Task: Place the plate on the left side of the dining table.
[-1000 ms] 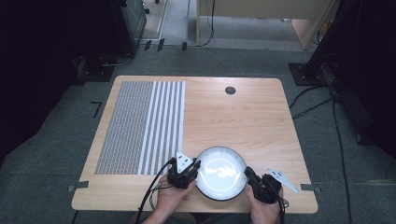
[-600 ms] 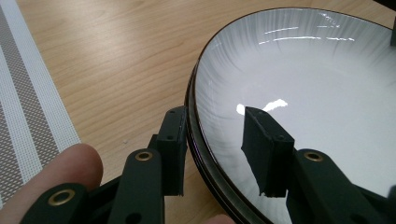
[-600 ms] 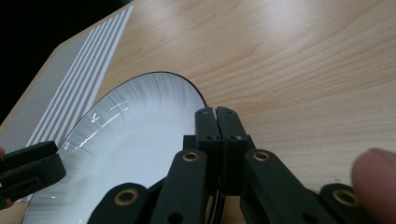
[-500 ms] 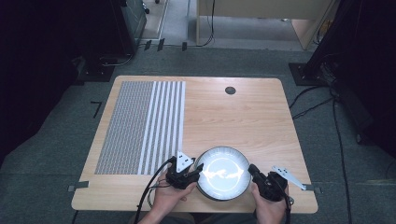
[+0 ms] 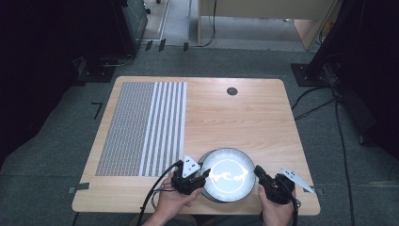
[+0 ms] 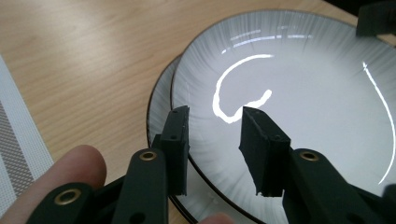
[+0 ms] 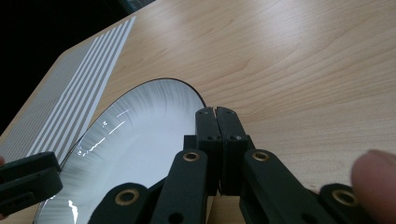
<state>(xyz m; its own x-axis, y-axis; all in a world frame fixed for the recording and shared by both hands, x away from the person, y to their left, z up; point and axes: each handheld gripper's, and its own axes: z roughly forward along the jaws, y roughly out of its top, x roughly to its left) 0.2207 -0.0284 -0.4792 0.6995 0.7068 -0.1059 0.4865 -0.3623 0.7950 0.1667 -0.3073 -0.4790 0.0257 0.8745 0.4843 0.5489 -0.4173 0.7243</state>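
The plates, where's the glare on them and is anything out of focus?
In the left gripper view, a bright curved reflection streaks the top plate, and the thumb at the bottom edge is blurred. In the right gripper view, small glints sit on the plate, with a fingertip soft at the right. In the high view, the plate looks washed out.

This looked like a lab or test room: a pale wooden table (image 5: 244, 117) stood on grey carpet (image 5: 61, 155), black cables (image 5: 310, 101) trailed at 3 o'clock, dark equipment stands (image 5: 101, 66) at 10 o'clock
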